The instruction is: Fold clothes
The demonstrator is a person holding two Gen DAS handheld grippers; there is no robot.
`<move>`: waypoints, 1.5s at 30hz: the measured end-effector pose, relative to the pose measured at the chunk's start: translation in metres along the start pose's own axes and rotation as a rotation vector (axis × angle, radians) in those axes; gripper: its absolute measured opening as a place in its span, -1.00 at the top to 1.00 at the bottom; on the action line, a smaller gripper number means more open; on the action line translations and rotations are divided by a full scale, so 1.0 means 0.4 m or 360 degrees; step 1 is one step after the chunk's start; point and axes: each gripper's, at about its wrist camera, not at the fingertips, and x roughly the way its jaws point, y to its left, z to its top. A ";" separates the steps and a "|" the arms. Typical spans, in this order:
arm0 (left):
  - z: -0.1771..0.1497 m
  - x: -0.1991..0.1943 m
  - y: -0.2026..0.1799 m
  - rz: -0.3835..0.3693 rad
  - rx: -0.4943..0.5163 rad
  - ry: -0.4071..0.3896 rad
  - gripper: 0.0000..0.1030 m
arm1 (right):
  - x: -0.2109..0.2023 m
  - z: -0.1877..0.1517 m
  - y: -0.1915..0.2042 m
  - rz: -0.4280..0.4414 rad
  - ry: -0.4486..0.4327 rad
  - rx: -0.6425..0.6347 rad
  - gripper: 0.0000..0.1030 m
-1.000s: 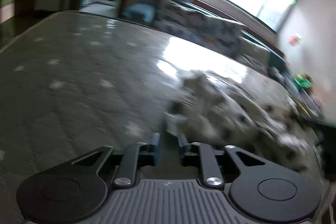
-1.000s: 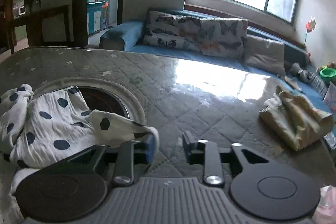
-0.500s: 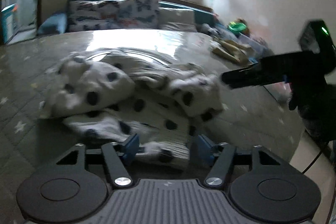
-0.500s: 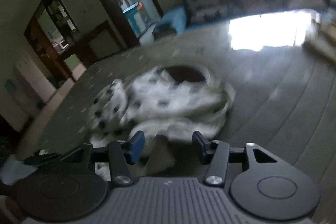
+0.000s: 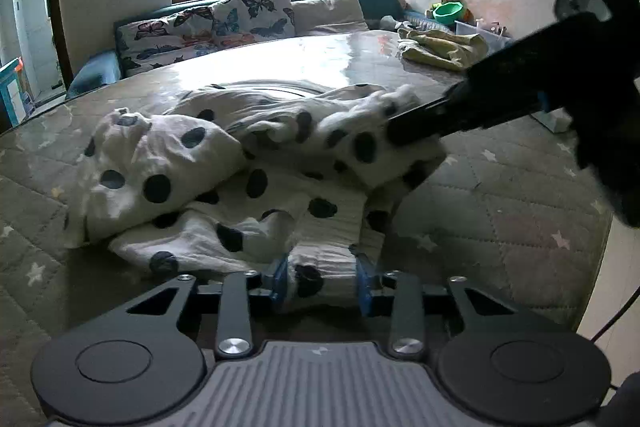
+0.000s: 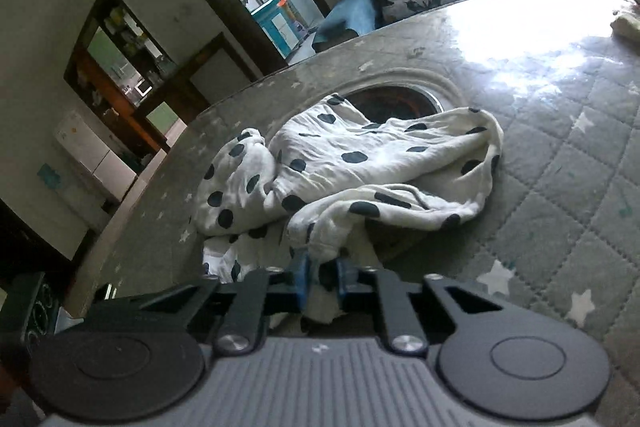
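I see the white garment with dark dots [image 5: 224, 163] lying crumpled near the middle of the round table [image 5: 500, 195], which has a quilted grey cover with small stars. Part of the cloth lies over a dark round opening [image 6: 396, 99] in the table top. The garment is not folded now; it is a loose heap with many wrinkles.

My left gripper [image 5: 322, 281] has its jaws apart, and a ribbed edge of the garment lies between the two blue pads; they stand on both sides of the cloth but do not press it. My right gripper [image 6: 320, 279] has its jaws much closer, and a bunch of the cloth sits between them. I judge that it pinches this bunch, though the gap is not fully closed. In the left view the right tool reaches into the far right side of the heap.

The fabric looks thin, soft and light. I think it will hang down and give no resistance, so one grip will only drag a bunch. The ribbed edge seems thicker and is a better place to hold than the middle. The table cover looks shiny, so the cloth may slide on it.

A yellowish cloth [image 5: 440, 47] lies at the far right of the table, well apart.
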 end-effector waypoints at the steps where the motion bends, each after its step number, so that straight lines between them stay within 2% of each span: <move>1: 0.000 -0.008 0.007 -0.0004 -0.0003 0.0000 0.35 | -0.015 -0.001 0.001 -0.0012 -0.0009 -0.0022 0.80; 3: -0.005 -0.044 0.033 -0.0040 -0.0021 -0.0029 0.39 | -0.044 -0.008 0.002 -0.0023 -0.0006 -0.0058 0.80; 7: -0.033 -0.137 0.083 -0.0079 -0.0012 -0.0063 0.42 | -0.099 -0.044 0.003 0.0010 0.0087 -0.0091 0.80; 12: -0.090 -0.245 0.109 -0.0141 0.0071 -0.0035 0.44 | -0.168 -0.089 0.004 0.0051 0.0204 -0.0133 0.79; 14: -0.114 -0.264 0.106 -0.0134 0.0115 0.0007 0.44 | -0.149 -0.121 0.064 0.0066 0.0316 -0.0188 0.58; 18: -0.154 -0.274 0.116 -0.0145 0.0135 0.0095 0.27 | -0.164 -0.148 0.089 0.0016 0.0451 -0.0299 0.46; 21: -0.160 -0.291 0.136 -0.0163 0.0083 0.0071 0.18 | -0.203 -0.132 0.099 -0.0034 0.0426 -0.0357 0.30; 24: -0.152 -0.319 0.154 -0.0196 0.0048 0.0011 0.05 | -0.218 -0.082 0.114 -0.0066 0.0313 -0.0422 0.23; 26: -0.142 -0.331 0.162 -0.0184 0.0017 -0.0021 0.05 | -0.224 -0.047 0.124 -0.0086 0.0235 -0.0468 0.21; 29: -0.119 -0.333 0.172 -0.0115 -0.0017 -0.0057 0.05 | -0.162 0.011 0.134 -0.0111 0.0209 -0.0520 0.21; 34: -0.066 -0.254 0.170 -0.0152 -0.0072 -0.0094 0.05 | -0.041 0.109 0.150 -0.0151 0.0188 -0.0604 0.21; 41: -0.026 -0.093 0.168 -0.0172 -0.0117 0.0027 0.05 | 0.128 0.245 0.172 -0.0207 0.0158 -0.0720 0.21; 45: -0.030 -0.036 0.181 -0.0192 -0.0164 0.0110 0.05 | 0.275 0.243 0.139 -0.0242 0.0218 -0.0735 0.22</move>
